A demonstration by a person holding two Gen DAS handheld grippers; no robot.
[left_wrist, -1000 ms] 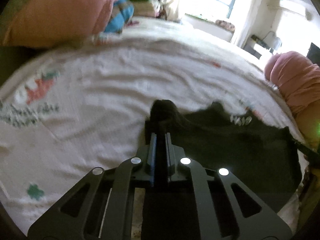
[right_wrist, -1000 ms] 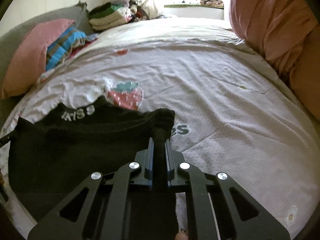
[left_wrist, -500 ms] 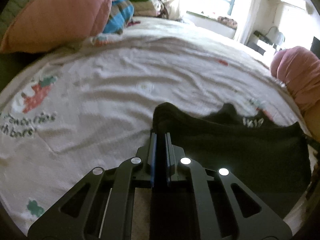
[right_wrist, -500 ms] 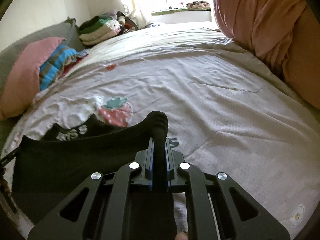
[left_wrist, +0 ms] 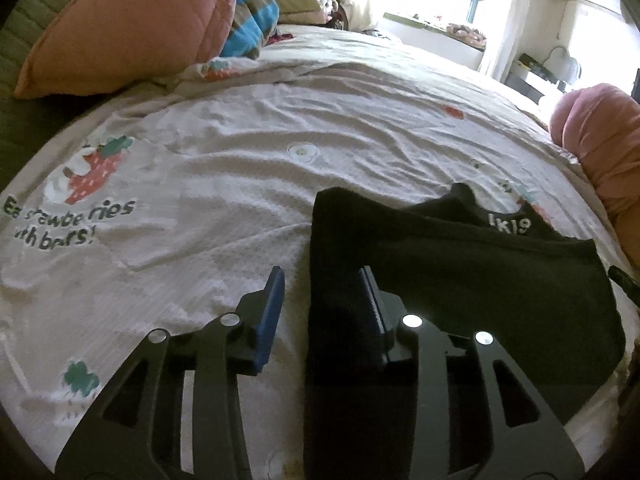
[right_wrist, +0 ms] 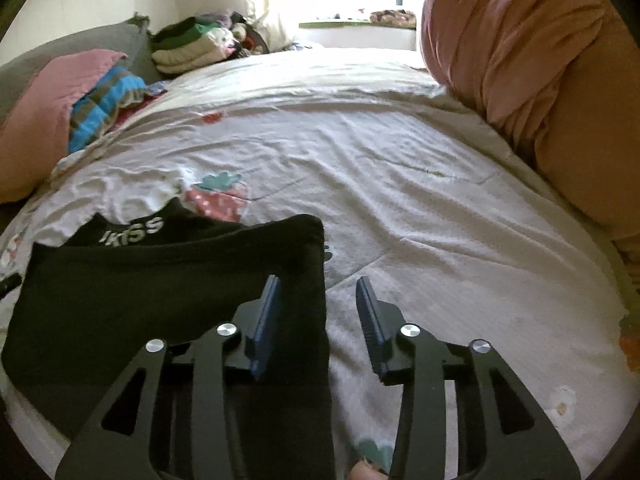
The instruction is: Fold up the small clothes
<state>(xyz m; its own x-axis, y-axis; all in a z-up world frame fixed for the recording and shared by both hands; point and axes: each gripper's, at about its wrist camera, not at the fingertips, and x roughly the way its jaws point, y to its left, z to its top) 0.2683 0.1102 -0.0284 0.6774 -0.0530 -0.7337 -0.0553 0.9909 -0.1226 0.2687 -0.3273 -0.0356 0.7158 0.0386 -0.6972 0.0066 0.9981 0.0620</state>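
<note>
One soft black garment (left_wrist: 460,272), creased

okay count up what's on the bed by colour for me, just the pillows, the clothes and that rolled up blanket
Pink: 2, the pink pillow and the rolled blanket
Black: 1, the black garment
Blue striped: 1, the striped cloth
Mixed green and cream: 1, the folded stack
Total: 5
</note>
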